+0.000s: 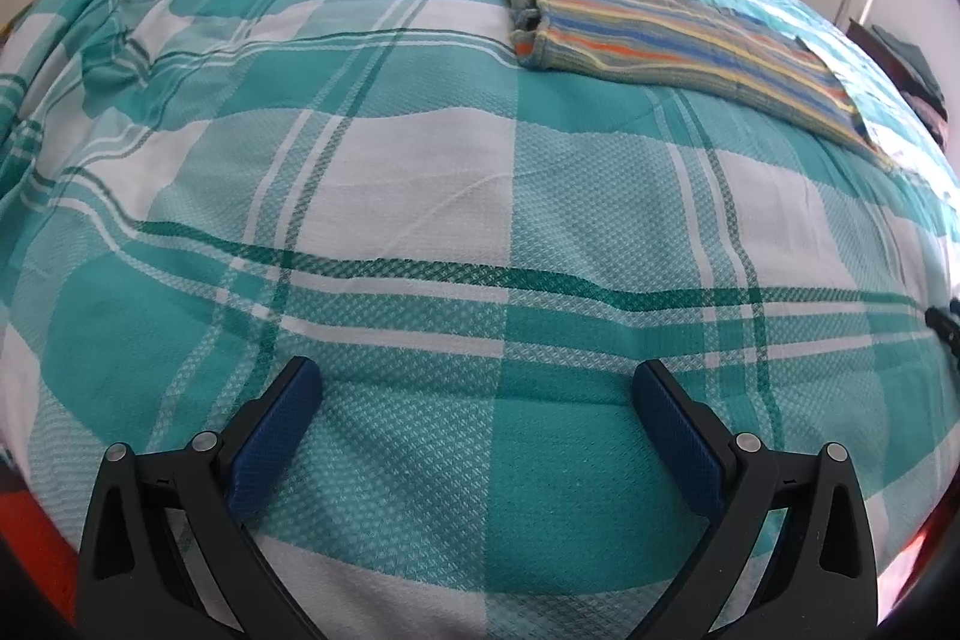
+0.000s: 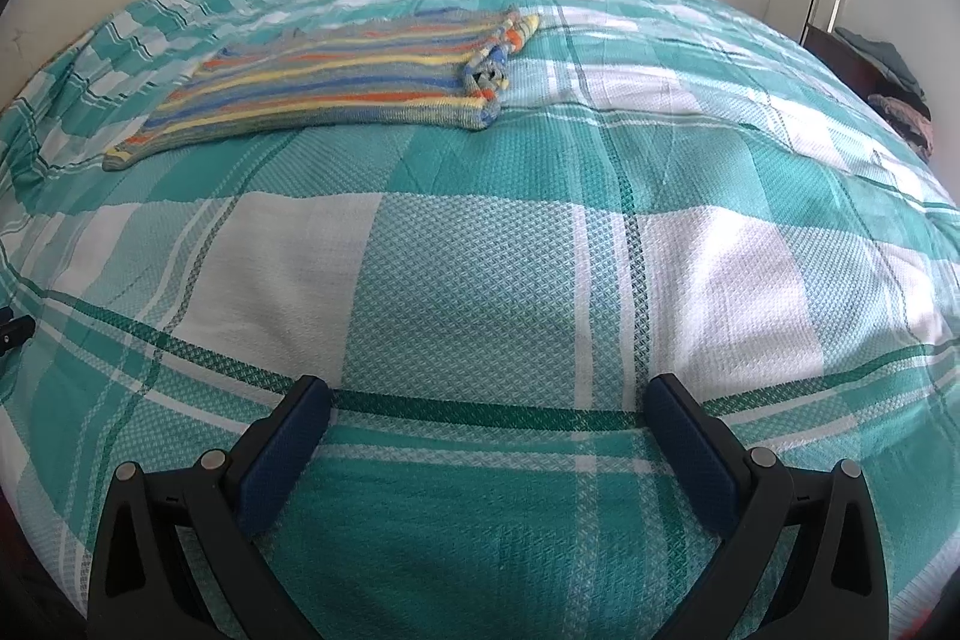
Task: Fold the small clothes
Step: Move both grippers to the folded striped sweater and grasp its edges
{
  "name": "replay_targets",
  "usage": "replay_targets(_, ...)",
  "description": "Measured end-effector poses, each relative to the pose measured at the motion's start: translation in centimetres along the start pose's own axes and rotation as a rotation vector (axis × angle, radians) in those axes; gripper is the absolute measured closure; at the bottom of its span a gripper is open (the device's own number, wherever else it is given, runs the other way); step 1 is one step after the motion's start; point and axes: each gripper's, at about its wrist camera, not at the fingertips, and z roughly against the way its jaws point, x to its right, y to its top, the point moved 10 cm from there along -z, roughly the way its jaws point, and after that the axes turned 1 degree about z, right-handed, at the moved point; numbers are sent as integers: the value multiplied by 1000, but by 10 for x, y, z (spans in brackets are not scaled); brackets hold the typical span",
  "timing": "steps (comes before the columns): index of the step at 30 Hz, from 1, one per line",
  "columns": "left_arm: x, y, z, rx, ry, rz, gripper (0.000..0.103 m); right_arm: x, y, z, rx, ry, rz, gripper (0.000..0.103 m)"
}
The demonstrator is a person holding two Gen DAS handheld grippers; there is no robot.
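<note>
A striped garment (image 1: 678, 40) lies flat on the bed (image 1: 420, 220), well away from both claws, toward the far side of the checked cover. From the left wrist view it sits up and to the right; from the right wrist view it sits up and to the left (image 2: 336, 76), so it lies between the two claws' lines of sight. It looks already folded at least once: its outline is a tidy oblong, with a bunched, doubled edge at one end where layers stack. Whether a further fold is wanted cannot be told from here.

The left claw (image 1: 477, 388) is spread wide and holds nothing, hovering low over bare cover. The right claw (image 2: 489, 403) is likewise spread and empty, with only cover between its fingers.

A pile of other clothes (image 2: 900, 100) sits off the bed at the right edge; these may be what is left to do.
</note>
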Motion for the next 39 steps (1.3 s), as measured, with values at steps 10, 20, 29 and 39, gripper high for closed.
replay_targets(10,-13,99,29,130,-276,304,1,-34,27,69,-129,104,-56,1)
replay_targets(20,29,159,-88,-38,-218,340,12,-200,257,-13,-220,344,199,1)
replay_targets(29,29,149,-87,-50,-243,359,97,-355,306,-176,-447,269,243,18)
replay_targets(39,36,144,-74,-34,-174,293,98,-371,295,-208,-399,38,315,75)
